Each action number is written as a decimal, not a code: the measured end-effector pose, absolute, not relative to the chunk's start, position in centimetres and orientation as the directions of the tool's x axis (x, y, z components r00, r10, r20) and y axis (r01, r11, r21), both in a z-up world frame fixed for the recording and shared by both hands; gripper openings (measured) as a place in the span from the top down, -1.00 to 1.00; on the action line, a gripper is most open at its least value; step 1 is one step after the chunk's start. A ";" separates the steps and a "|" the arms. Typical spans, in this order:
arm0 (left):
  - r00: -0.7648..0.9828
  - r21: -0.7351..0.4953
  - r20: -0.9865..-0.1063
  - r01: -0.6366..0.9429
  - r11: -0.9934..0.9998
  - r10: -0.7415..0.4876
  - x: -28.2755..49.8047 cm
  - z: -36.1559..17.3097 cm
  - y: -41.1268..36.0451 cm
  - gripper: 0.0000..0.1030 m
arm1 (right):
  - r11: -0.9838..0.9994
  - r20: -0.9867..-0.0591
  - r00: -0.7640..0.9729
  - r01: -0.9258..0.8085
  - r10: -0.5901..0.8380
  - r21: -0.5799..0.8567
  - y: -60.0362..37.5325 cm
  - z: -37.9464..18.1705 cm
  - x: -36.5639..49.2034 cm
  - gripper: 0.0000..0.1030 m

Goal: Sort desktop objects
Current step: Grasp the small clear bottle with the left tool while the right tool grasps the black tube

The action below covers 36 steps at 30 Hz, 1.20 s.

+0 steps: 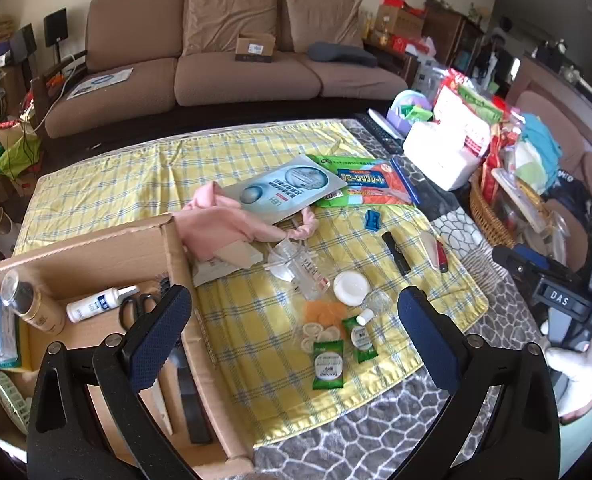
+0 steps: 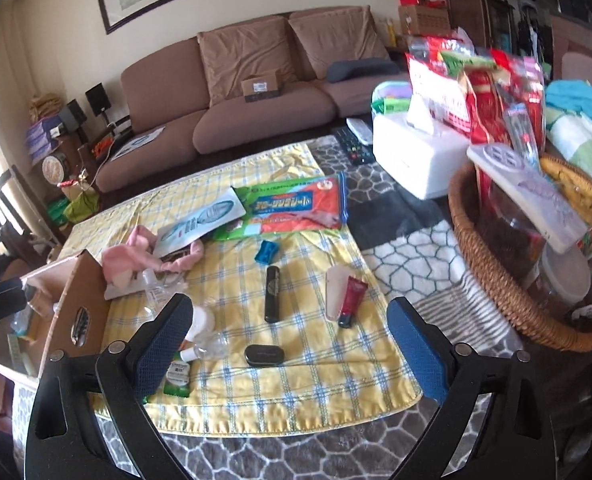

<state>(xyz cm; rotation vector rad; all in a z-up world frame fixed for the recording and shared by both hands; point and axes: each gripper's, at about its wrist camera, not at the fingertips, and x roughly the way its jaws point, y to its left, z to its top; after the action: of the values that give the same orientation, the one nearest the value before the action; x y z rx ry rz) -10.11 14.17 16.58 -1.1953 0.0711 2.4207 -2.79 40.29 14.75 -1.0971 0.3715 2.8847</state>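
The job looks partly done. The box (image 1: pixel 96 256) on the left side of the table already has some things in it: a white bottle (image 1: pixel 100 303), scissors (image 1: pixel 136 309) and a gold can (image 1: pixel 32 304). But lots of things are still out on the yellow cloth (image 1: pixel 144 184). There are green packets (image 1: pixel 327 364), a white lid (image 1: pixel 351 287), a black tube (image 1: pixel 395 253), a blue clip (image 1: pixel 372 220), a red tube (image 2: pixel 351 300), a dark case (image 2: pixel 264 355), a pink cloth (image 1: pixel 216 220) and two big flat packs (image 1: pixel 359 184). So most of the sorting is still left, I think. The left gripper (image 1: pixel 296 332) is wide open with nothing in it, up above the green packets. The right gripper (image 2: pixel 290 344) is wide open and empty too, above the dark case. The case looks like an easy thing for it to grab next.
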 end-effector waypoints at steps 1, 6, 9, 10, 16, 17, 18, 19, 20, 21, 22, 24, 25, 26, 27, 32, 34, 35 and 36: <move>-0.509 -0.151 -0.784 -0.399 -0.904 0.356 -11.1 16.0 15.3 -1.00 | -0.967 -0.667 -0.741 -0.110 -0.075 0.231 40.7 14.2 -3.2 -0.74; -0.472 -0.096 -0.846 -0.323 -0.942 0.249 -15.3 12.1 18.6 -0.56 | -0.951 -0.702 -0.688 -0.056 -0.185 0.305 41.0 12.1 -6.6 -0.15; -0.445 -0.061 -0.875 -0.290 -0.955 0.191 -16.8 9.4 19.8 -0.56 | -0.965 -0.743 -0.649 -0.052 -0.164 0.258 40.0 10.8 -9.3 -0.13; -0.444 -0.045 -0.880 -0.278 -0.959 0.170 -17.2 8.7 20.1 -0.56 | -0.967 -0.750 -0.640 -0.048 -0.164 0.252 39.9 10.3 -10.2 -0.13; -0.451 0.069 -0.891 -0.239 -0.969 0.048 -19.1 5.4 22.2 -0.64 | -0.982 -0.798 -0.590 -0.047 -0.121 0.184 38.4 6.7 -13.8 -0.13; -0.449 0.091 -0.893 -0.237 -0.967 0.026 -19.4 4.9 22.5 -0.64 | -0.985 -0.806 -0.581 -0.043 -0.114 0.169 38.2 6.1 -14.2 -0.13; -0.443 0.106 -0.896 -0.235 -0.966 0.010 -19.7 4.3 22.8 -0.64 | -0.988 -0.813 -0.573 -0.039 -0.102 0.152 37.9 5.6 -14.6 -0.13; -0.436 0.111 -0.900 -0.234 -0.966 0.002 -19.9 3.8 23.0 -0.64 | -0.990 -0.820 -0.566 -0.037 -0.090 0.133 37.6 5.2 -14.9 -0.13; -0.429 0.117 -0.903 -0.235 -0.965 -0.005 -20.1 3.3 23.2 -0.62 | -0.992 -0.824 -0.561 -0.033 -0.083 0.123 37.4 4.8 -15.1 -0.12; -0.422 0.119 -0.906 -0.239 -0.964 -0.007 -20.2 2.9 23.4 -0.61 | -0.993 -0.829 -0.554 -0.030 -0.078 0.113 37.3 4.4 -15.3 -0.11; -0.415 0.119 -0.910 -0.249 -0.961 -0.005 -20.3 2.4 23.5 -0.46 | -0.995 -0.834 -0.548 -0.027 -0.069 0.100 37.1 4.1 -15.5 -0.06; -0.402 0.093 -0.915 -0.281 -0.955 0.029 -20.1 1.8 23.8 -0.11 | -0.999 -0.838 -0.546 -0.015 -0.030 0.045 36.7 3.7 -15.5 0.07; -0.413 0.095 -0.910 -0.291 -0.952 0.036 -19.8 2.0 23.9 0.10 | -1.000 -0.836 -0.548 -0.005 -0.012 0.017 36.4 3.7 -15.6 0.27; -0.429 0.104 -0.902 -0.303 -0.947 0.038 -19.5 2.3 24.1 0.20 | -1.000 -0.834 -0.552 0.010 -0.014 0.010 36.2 3.7 -15.6 0.52; -0.441 0.108 -0.896 -0.317 -0.942 0.046 -19.2 2.7 24.2 0.24 | -1.000 -0.833 -0.553 0.019 -0.025 0.018 36.2 3.8 -15.5 0.64; -0.434 0.046 -0.892 -0.372 -0.927 0.129 -18.6 5.3 23.4 0.44 | -0.997 -0.829 -0.554 0.024 -0.076 0.076 36.6 5.0 -14.9 0.70; -0.435 0.026 -0.887 -0.380 -0.925 0.154 -18.4 6.7 22.6 0.46 | -0.993 -0.821 -0.561 0.021 -0.105 0.113 36.6 5.9 -14.3 0.70; -0.432 0.015 -0.886 -0.388 -0.922 0.168 -18.2 7.4 22.0 0.47 | -0.991 -0.815 -0.566 0.020 -0.120 0.132 36.7 6.5 -14.0 0.70; -0.438 0.008 -0.881 -0.389 -0.921 0.177 -18.0 8.0 21.4 0.47 | -0.989 -0.809 -0.573 0.019 -0.132 0.148 36.6 7.1 -13.6 0.70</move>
<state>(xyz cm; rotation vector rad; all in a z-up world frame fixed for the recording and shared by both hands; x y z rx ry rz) -17.99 21.42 8.04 -1.4295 0.2999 2.3925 -13.60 36.62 7.13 -1.4853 0.1983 2.8574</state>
